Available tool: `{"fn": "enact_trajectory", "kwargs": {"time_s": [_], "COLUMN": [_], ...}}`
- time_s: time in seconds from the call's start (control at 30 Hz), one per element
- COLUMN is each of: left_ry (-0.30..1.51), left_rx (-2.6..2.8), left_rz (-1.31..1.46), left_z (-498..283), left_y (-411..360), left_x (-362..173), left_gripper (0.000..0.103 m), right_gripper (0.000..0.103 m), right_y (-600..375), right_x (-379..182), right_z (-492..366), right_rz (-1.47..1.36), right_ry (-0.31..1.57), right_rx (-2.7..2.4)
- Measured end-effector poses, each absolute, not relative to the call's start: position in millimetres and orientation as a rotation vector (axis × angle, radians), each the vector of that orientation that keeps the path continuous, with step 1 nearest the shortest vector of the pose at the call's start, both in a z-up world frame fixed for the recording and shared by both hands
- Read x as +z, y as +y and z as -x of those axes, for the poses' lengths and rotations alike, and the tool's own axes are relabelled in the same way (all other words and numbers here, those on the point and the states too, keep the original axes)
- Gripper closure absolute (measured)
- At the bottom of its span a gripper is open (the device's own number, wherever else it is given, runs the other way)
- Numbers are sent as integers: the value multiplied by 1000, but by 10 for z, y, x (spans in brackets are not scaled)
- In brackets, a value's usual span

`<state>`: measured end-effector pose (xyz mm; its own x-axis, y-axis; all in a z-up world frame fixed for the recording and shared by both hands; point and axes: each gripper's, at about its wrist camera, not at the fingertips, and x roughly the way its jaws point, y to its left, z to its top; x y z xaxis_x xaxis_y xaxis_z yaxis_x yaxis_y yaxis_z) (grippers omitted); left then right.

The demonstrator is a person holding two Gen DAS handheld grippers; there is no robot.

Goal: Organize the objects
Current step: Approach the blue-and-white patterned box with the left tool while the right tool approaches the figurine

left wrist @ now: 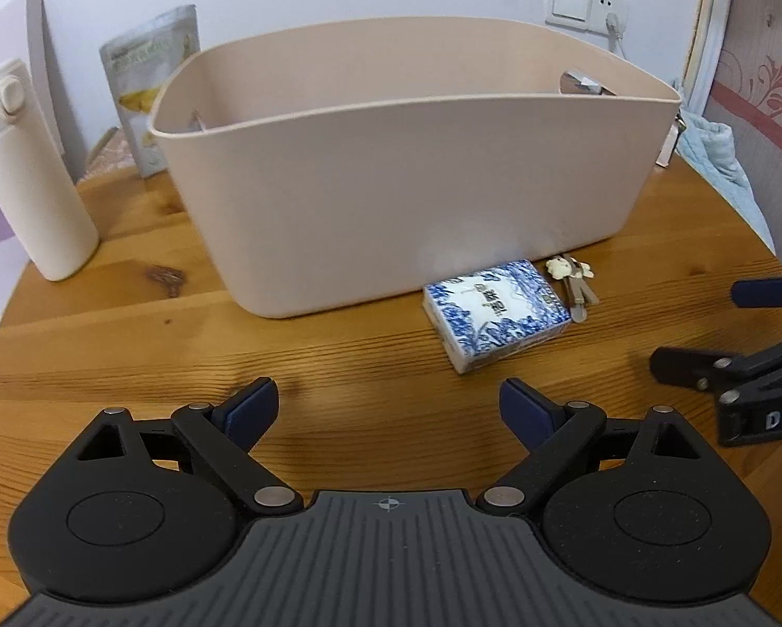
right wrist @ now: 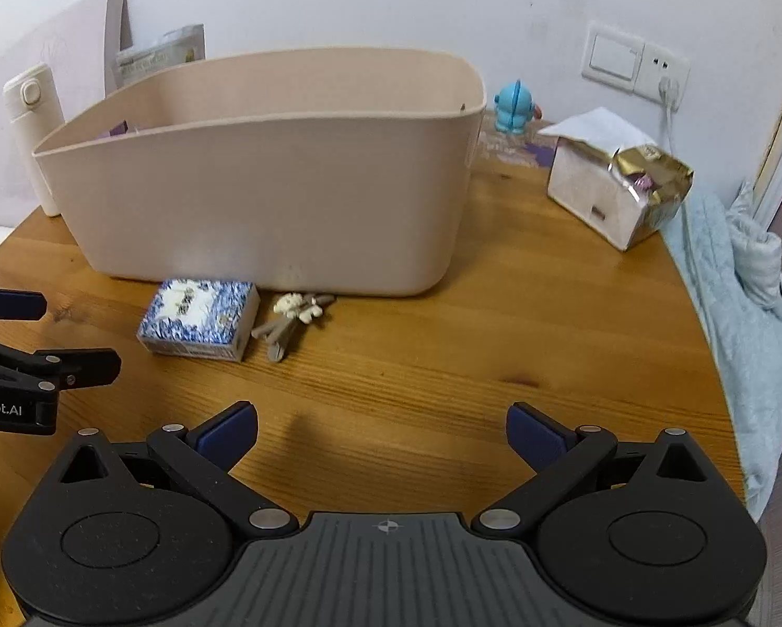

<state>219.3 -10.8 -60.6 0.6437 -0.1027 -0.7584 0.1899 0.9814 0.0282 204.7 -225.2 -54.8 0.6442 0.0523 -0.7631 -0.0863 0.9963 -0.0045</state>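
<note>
A large beige bin [left wrist: 391, 183] [right wrist: 265, 198] stands on the round wooden table [left wrist: 338, 366] [right wrist: 495, 339]. In front of it lies a blue-and-white patterned pack [left wrist: 495, 311] [right wrist: 200, 321], with a small keychain with a cream bear charm [left wrist: 571, 277] [right wrist: 294, 318] right beside it. My left gripper [left wrist: 388, 410] hovers open over bare wood, short of the pack and to its left. My right gripper [right wrist: 383, 433] is open too, nearer than the keychain and to its right. Neither holds anything.
A cream flask [left wrist: 30, 172] [right wrist: 30, 130] and a snack pouch [left wrist: 150, 83] stand left of the bin. A tissue box [right wrist: 605, 193] with a gold wrapper and a blue figurine [right wrist: 516, 107] sit to the right. A light blue blanket [right wrist: 740, 303] lies past the table's right edge.
</note>
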Motion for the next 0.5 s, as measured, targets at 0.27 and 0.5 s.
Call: {"fn": "enact_trajectory", "kwargs": {"time_s": [0.27, 0.5], "left_ry": [875, 869], "left_rx": [-198, -258], "left_rz": [-72, -38], "left_z": [-2327, -2408], "left_y": [-241, -360], "left_x": [-661, -662], "left_gripper": [10, 10], "right_gripper": [0, 0], "right_y": [-2247, -2313], "right_x": [-683, -738], "right_z": [-2145, -2202], "right_rz": [54, 41], "right_ry": [892, 894], "right_rx": [87, 80]}}
